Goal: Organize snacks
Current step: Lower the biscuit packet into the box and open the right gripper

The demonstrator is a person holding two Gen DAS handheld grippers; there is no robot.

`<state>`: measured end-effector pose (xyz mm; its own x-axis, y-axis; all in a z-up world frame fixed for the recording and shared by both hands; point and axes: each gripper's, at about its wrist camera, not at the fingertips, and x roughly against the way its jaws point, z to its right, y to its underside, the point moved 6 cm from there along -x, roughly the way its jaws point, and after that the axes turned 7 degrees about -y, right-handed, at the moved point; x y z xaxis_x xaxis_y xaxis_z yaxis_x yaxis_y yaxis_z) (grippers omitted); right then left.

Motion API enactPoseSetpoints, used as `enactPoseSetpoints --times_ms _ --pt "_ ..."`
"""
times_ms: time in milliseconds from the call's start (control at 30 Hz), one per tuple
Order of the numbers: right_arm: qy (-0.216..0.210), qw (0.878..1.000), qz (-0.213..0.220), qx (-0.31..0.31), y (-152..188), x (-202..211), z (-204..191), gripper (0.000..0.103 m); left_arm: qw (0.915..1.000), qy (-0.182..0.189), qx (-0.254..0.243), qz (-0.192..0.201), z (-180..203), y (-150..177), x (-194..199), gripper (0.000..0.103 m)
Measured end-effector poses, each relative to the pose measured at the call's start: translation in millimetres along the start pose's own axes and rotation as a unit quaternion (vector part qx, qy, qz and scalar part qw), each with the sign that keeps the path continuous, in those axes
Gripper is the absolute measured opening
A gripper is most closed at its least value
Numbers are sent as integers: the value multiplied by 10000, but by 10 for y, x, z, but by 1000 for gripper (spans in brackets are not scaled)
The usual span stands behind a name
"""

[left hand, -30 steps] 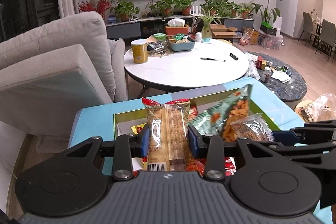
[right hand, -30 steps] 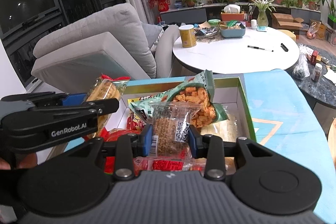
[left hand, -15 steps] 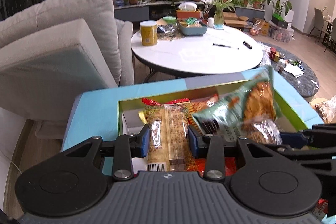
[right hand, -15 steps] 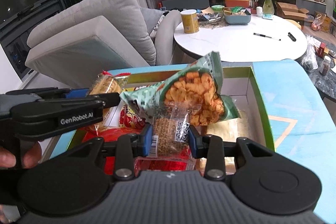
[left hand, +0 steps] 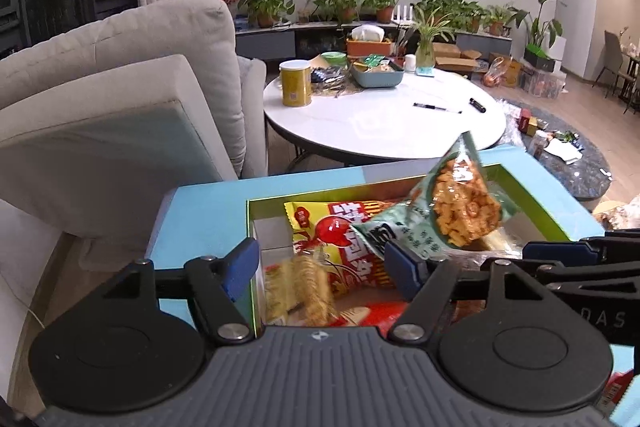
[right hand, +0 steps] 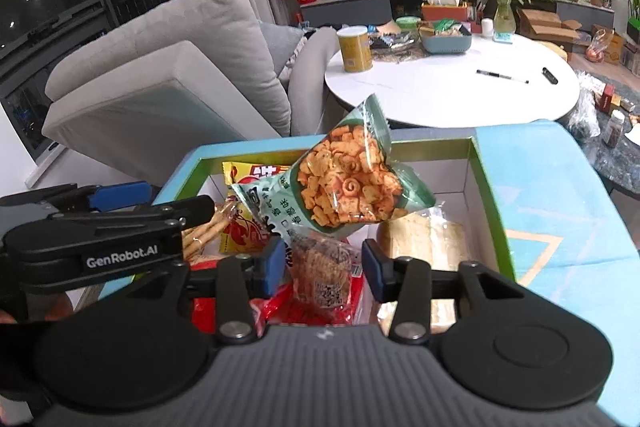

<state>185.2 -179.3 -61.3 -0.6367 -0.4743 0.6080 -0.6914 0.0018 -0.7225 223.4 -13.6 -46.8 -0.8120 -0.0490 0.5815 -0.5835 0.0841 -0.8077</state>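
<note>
A green-rimmed box on a teal surface holds several snack packets. My left gripper is opening above its near left corner. A breadstick packet lies blurred below the pads, free of them. My right gripper is opening too. A brown packet with a QR code sits between its pads with a gap on each side. A green bag of orange crackers stands tilted over a yellow and red packet.
Pale bread packets fill the box's right side. Beyond it stands a round white table with a yellow canister, a blue tray and pens. There is a grey sofa at left and a dark low table at right.
Both grippers went from shut to open. The breadstick packet dropped from the left one into the box. The brown packet came loose in the right one. The left camera dipped towards the box.
</note>
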Motion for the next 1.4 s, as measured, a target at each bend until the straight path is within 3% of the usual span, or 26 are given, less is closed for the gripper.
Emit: enactPoseSetpoints --times_ms 600,1000,1400 --pt "-79 9993 245 -267 152 571 -51 79 9994 284 -166 99 91 332 698 67" --pt "-175 9983 31 -560 436 766 -24 79 9959 789 -375 -242 248 672 866 67" --pt "-59 9962 -124 -856 740 919 112 80 9855 1274 -934 -622 511 1097 1004 67"
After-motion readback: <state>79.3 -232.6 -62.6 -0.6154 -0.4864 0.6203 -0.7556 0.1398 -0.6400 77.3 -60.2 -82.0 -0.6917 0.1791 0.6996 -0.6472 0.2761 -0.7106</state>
